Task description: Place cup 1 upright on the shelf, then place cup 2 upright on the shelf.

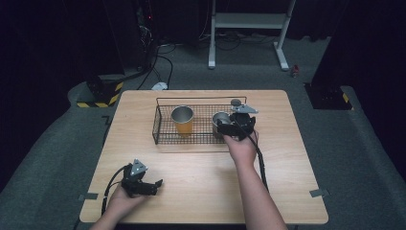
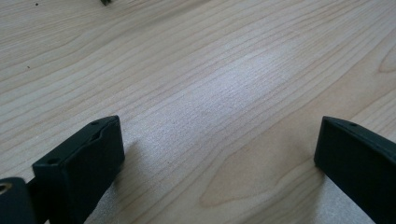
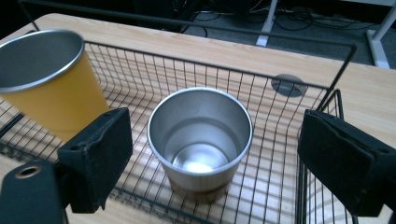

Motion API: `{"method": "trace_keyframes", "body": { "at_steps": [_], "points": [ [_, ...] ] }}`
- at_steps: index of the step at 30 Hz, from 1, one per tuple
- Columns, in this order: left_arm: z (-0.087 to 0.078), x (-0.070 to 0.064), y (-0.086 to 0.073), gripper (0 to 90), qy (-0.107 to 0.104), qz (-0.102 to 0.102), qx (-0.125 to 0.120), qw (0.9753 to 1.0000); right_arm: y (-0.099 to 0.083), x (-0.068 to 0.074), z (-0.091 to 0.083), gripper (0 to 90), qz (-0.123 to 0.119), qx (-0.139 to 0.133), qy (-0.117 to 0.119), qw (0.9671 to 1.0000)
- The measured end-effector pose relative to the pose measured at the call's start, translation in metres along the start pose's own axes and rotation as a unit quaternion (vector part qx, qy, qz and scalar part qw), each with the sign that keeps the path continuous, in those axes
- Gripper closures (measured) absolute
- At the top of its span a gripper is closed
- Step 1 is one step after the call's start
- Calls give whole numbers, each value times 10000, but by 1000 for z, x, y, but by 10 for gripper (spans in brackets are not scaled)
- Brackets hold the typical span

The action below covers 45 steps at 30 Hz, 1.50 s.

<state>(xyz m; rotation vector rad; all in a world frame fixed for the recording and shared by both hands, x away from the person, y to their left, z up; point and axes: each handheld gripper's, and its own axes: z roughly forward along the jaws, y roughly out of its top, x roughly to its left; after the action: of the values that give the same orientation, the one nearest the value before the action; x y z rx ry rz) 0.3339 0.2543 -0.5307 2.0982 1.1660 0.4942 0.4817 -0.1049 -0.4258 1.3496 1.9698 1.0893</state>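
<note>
Your left gripper (image 1: 154, 185) rests low on the near left of the table (image 1: 201, 191), jaws spread over bare wood. In the wire basket (image 1: 165, 139), the yellow cup (image 1: 182, 120) stands left and the steel cup (image 3: 200, 135) right, upright. Your right gripper (image 3: 215, 158) hovers there, jaws spread either side of the steel cup, not touching.

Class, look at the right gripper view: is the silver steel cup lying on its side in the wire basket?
No: the silver steel cup stands upright, mouth up, on the black wire basket floor.
</note>
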Motion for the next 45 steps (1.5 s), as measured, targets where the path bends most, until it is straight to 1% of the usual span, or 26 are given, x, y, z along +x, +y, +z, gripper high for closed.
{"method": "trace_keyframes", "body": {
  "at_steps": [2,5,7,11,12,13,14,15,16,18,22,23,24,25,28,29,32,33,35,36,37,38,39,41,44,45],
  "points": [
    [0,0,0,21,-3,-5,1,10000,-10,0,-8,107,-29,-40,74,10000],
    [0,0,0,24,2,-16,1,10000,-15,1,-12,109,-49,-53,84,9999],
    [0,0,0,25,-1,6,10,10000,-24,0,-21,109,-122,-111,95,9998],
    [0,0,0,26,2,7,10,10000,-33,-3,-33,114,-139,-153,96,9997],
    [0,0,0,26,2,7,10,10000,-33,-3,-33,114,-139,-153,96,9997],
    [0,0,0,26,15,0,-1,10000,-38,-6,-39,125,-188,-166,69,9997],
    [0,0,0,27,15,0,-1,10000,-38,-6,-39,125,-188,-166,69,9997],
    [0,0,0,27,20,-5,-6,10000,-44,-8,-43,125,-238,-125,27,9996],
    [0,0,1,27,23,-1,-7,10000,-44,-8,-43,125,-238,-125,27,9996],
    [1,1,2,27,36,17,1,10000,-53,-12,-47,124,-273,-102,-35,9996],
    [2,1,2,28,34,24,-5,10000,-73,-23,-54,123,-198,-34,-88,9998],
    [1,1,1,34,22,13,-6,10000,-85,-28,-58,123,-173,-11,-146,9997],
    [1,1,1,36,22,13,-6,10000,-85,-28,-58,123,-173,-11,-146,9997],
    [0,1,1,38,28,22,-23,10000,-97,-33,-61,122,-136,89,-180,9997],
    [0,1,1,39,30,22,-23,10000,-111,-40,-65,115,-162,262,-275,9991],
    [0,1,1,39,30,22,-23,10000,-111,-40,-65,115,-162,262,-275,9991],
    [0,1,1,39,32,25,-23,10000,-125,-46,-73,105,-212,412,-423,9980],
    [0,1,1,39,32,23,-23,10000,-136,-52,-80,100,-204,544,-450,9973],
    [0,1,1,39,29,12,-24,10000,-139,-55,-82,99,-224,593,-476,9969],
    [0,1,1,39,32,24,-22,10000,-150,-59,-85,91,-179,810,-497,9953],
    [0,1,1,39,32,24,-22,10000,-150,-59,-85,91,-179,810,-497,9953],
    [0,1,1,39,29,32,-23,10000,-160,-62,-86,91,-163,991,-586,9932],
    [0,1,1,39,29,32,-23,10000,-160,-62,-86,91,-163,991,-586,9932],
    [0,1,1,39,27,21,-14,10000,-171,-64,-87,89,-116,1085,-622,9921],
    [0,0,1,39,42,-7,-29,10000,-172,-64,-88,89,-78,1059,-616,9924],
    [0,0,1,39,48,-13,-28,10000,-173,-66,-88,94,-62,1011,-575,9932]
  ]
}}
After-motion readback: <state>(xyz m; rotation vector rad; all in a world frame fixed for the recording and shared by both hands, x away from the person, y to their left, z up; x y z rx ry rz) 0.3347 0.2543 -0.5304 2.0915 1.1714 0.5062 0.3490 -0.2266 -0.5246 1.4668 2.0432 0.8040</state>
